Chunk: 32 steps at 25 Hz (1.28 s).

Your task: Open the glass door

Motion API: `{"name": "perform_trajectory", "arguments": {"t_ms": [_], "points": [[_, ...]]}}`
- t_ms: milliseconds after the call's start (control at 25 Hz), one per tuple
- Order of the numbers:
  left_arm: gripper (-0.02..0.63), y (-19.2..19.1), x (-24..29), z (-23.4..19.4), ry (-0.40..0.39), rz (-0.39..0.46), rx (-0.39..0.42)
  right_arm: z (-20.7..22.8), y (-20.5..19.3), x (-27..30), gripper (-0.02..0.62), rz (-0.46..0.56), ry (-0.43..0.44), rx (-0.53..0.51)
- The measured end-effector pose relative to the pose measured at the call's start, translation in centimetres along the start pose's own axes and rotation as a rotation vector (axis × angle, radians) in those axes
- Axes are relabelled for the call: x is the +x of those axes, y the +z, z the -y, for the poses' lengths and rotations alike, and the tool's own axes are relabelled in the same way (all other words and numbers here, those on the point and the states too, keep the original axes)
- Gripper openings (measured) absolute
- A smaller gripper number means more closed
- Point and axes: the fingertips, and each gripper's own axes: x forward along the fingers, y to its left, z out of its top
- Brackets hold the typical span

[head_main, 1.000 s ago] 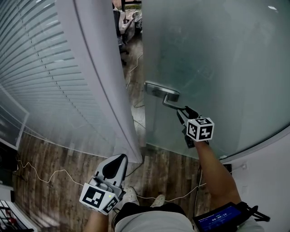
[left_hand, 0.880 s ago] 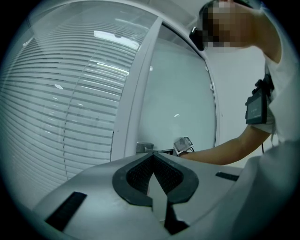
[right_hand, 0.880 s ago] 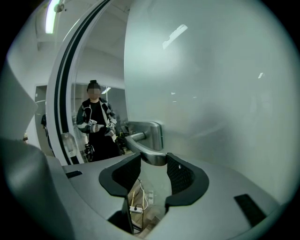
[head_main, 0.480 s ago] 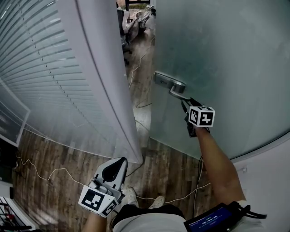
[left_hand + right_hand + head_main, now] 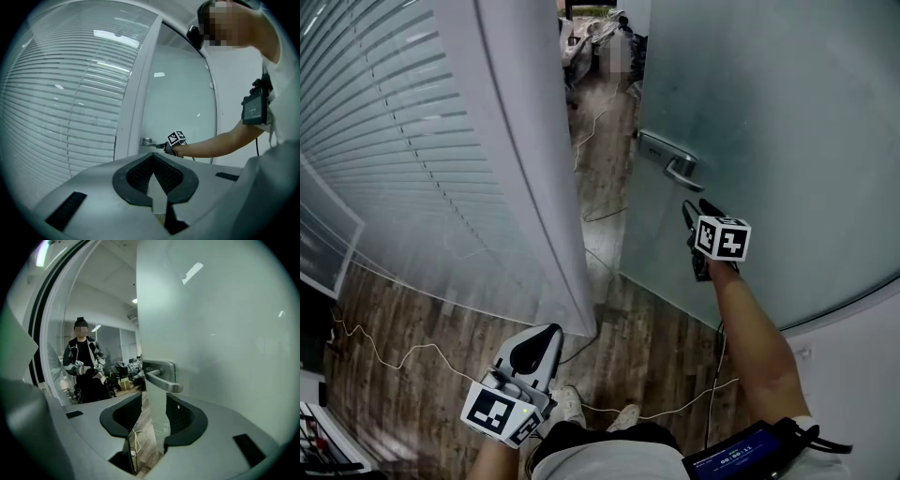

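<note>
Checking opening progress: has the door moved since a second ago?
Yes. The door has swung further open: in the head view its handle edge has shifted right, away from the fixed post, so the gap between them is wider.

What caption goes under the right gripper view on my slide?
Open right gripper facing the metal handle of the glass door, a person standing beyond the doorway.

My left gripper [image 5: 546, 330] and right gripper [image 5: 692, 211] have grey shells and black ribbed pads; each carries a white cube [image 5: 722, 237] with black square markers. A black-strapped screen [image 5: 739, 457] sits on my right arm.
</note>
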Motion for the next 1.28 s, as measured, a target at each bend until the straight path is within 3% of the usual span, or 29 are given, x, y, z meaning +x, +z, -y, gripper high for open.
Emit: {"name": "perform_trajectory", "arguments": {"t_ms": [160, 280, 560, 760, 920, 1280], "points": [[0.000, 0.3, 0.2, 0.2, -0.020, 0.007, 0.003, -1.1, 1.4, -2.1, 0.048, 0.054, -0.010, -0.043], [0.000, 0.5, 0.1, 0.2, -0.035, 0.012, 0.006, -2.0, 2.3, -4.4, 0.023, 0.103, -0.007, -0.066], [0.000, 1.6, 0.0, -0.5, -0.081, 0.016, -0.002, -4.0, 4.2, -10.3, 0.017, 0.188, 0.010, -0.031], [0.000, 1.5, -0.3, 0.3, -0.121, 0.026, 0.012, -4.7, 3.2, -15.4, 0.016, 0.228, -0.002, -0.012], [0.000, 1.7, -0.7, 0.6, -0.147, 0.035, 0.021, -6.2, 2.4, -20.1, 0.002, 0.262, -0.049, -0.092], [0.000, 3.1, -1.5, 0.0, -0.264, 0.049, 0.033, -12.7, 1.9, -28.9, 0.002, 0.338, -0.131, -0.104]]}}
